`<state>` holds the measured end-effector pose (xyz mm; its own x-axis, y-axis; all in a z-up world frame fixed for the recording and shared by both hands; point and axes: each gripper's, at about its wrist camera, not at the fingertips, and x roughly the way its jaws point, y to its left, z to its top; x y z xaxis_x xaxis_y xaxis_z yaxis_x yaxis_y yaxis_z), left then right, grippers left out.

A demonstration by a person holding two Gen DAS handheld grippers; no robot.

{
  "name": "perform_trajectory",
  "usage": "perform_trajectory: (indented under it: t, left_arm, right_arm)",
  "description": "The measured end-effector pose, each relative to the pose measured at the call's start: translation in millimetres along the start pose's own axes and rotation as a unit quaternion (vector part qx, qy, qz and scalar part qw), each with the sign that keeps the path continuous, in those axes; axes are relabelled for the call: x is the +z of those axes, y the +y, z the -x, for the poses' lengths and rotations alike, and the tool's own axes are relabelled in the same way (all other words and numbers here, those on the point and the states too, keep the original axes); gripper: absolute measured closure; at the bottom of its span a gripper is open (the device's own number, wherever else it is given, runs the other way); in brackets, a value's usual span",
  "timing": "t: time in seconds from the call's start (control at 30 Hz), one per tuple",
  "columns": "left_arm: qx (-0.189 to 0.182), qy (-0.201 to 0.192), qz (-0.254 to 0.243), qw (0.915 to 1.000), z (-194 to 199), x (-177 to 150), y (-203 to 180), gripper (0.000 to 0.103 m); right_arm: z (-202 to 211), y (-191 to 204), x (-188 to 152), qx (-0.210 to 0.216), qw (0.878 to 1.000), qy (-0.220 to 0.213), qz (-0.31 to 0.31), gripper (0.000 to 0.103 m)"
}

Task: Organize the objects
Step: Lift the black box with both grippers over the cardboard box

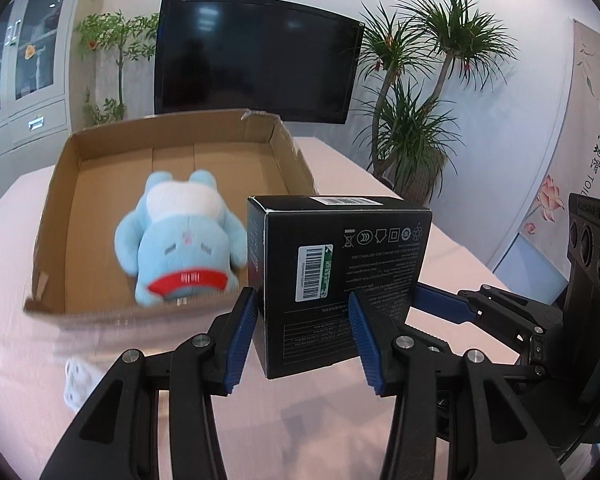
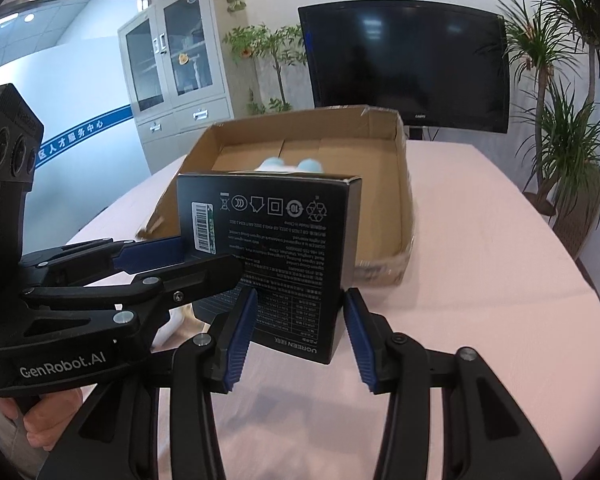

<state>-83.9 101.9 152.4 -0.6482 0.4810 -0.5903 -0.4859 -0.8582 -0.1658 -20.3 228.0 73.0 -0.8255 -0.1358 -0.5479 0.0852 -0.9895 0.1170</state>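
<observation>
Black carton (image 1: 340, 264): printed retail box with barcode stickers and upside-down text, centre of both views, raised above the pink tablecloth (image 1: 440, 264). Left gripper (image 1: 304, 336): lower centre of the left wrist view, blue ribbed pads on either side of the carton's lower corner; whether they press it cannot be told. Right gripper (image 2: 298, 330): lower centre of the right wrist view, blue pads set close on the carton's two sides at its lower end, apparently clamping it. In the left wrist view the right gripper enters from the right edge, one blue finger reaching behind the carton. Cardboard tray (image 1: 56, 216): open-topped, upper left of centre in the left wrist view, resting on the tablecloth just behind the carton. Blue plush toy (image 1: 180, 240): lying inside the tray near its front wall, white belly, red band. Background: dark television (image 1: 256, 56), potted palm (image 1: 416, 120), grey cabinet (image 2: 176, 60).
</observation>
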Motion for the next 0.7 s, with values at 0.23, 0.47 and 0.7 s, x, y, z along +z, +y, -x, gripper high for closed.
perform_trajectory:
  t: [0.23,0.47,0.7]
  left_arm:
    - [0.004,0.000,-0.004,1.0000,-34,50,9,0.058]
    - [0.016,0.026,0.002,0.9995,-93,82,27,0.058]
    - [0.015,0.073,0.023,0.9969,-161,90,49,0.058]
  right_arm:
    - [-27,-22,38,-0.005,1.000,-0.005,-0.004,0.061]
    - [-76,-44,63,-0.023,1.000,0.017,-0.013,0.061]
    - [-127,-67,67,-0.032,0.998,0.053,-0.024,0.061]
